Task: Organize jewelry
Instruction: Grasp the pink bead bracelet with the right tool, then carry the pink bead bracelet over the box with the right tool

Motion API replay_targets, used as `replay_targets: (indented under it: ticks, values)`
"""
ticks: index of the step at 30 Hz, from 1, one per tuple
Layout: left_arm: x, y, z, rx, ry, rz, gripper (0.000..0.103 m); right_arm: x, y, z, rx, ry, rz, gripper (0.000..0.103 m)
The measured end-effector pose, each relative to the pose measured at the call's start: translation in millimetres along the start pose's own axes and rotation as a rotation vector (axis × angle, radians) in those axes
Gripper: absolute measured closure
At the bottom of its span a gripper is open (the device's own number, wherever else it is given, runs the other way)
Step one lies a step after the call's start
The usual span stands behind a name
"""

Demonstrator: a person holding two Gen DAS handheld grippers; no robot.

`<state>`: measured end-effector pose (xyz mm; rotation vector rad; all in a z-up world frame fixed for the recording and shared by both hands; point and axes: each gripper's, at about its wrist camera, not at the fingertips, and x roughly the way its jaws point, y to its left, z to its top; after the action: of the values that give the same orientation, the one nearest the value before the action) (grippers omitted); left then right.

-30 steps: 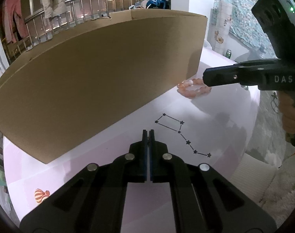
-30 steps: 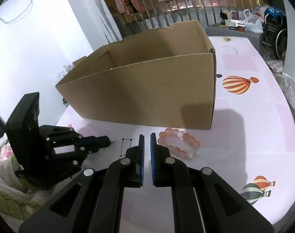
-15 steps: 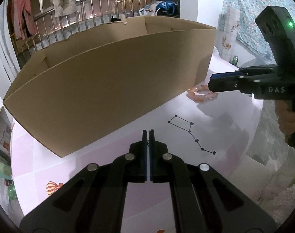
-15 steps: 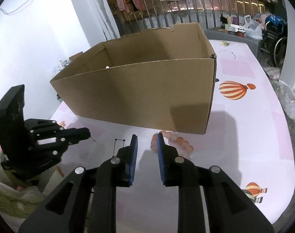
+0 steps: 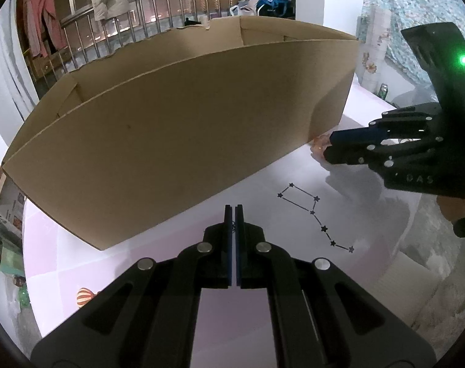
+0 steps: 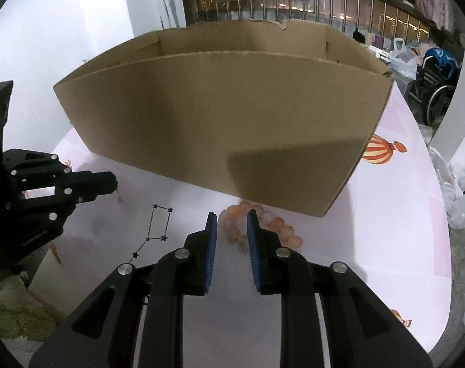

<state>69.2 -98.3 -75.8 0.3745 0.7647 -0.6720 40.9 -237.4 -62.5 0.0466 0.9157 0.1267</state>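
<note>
Pale pink cloth with printed hot-air balloons and one star constellation drawing [image 5: 315,214] covers the surface [image 5: 263,190] in the left wrist view. One open cardboard box [image 5: 177,141] stands on it and fills most of the picture. Behind the box I see a metal railing [image 5: 158,9] with clothes hanging. The left gripper [image 5: 233,211] is closed, its two pads pressed together with nothing between them, and it hovers over the cloth just in front of the box wall. At the right side the right gripper [image 5: 329,145] comes in from the edge. It hides most of the one bead bracelet [image 5: 319,141]; only a few orange beads show beside the box corner.

From the right wrist view, the same single box [image 6: 226,122] stands behind the bracelet [image 6: 281,228], which lies flat on the surface [image 6: 401,230] just beside the box's near wall. The right gripper [image 6: 231,219] has its jaws apart, and the pads do not press on any bead; part of the bracelet shows in the gap between them. The left gripper [image 6: 112,182] is at the left edge, near the constellation drawing [image 6: 157,230]. One wheelchair [image 6: 434,86] stands at the far right, past the surface.
</note>
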Motion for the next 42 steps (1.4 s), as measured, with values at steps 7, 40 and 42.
replay_targets:
  ticks: [7,40,42]
  values:
    - [2.4,-1.4,3.3,0.002,0.018,0.011,0.102,8.9,4.3,3.6,-0.013,0.020,-0.022,0.083]
    - [8.0,4.7,4.4,-0.015,0.044,0.033,0.102,2.7,0.7,6.6,0.051,-0.009,0.004,0.093]
    - [7.7,4.2,4.1,-0.015,0.044,0.032,0.102,0.4,0.5,8.0,0.051,-0.016,0.005,0.093]
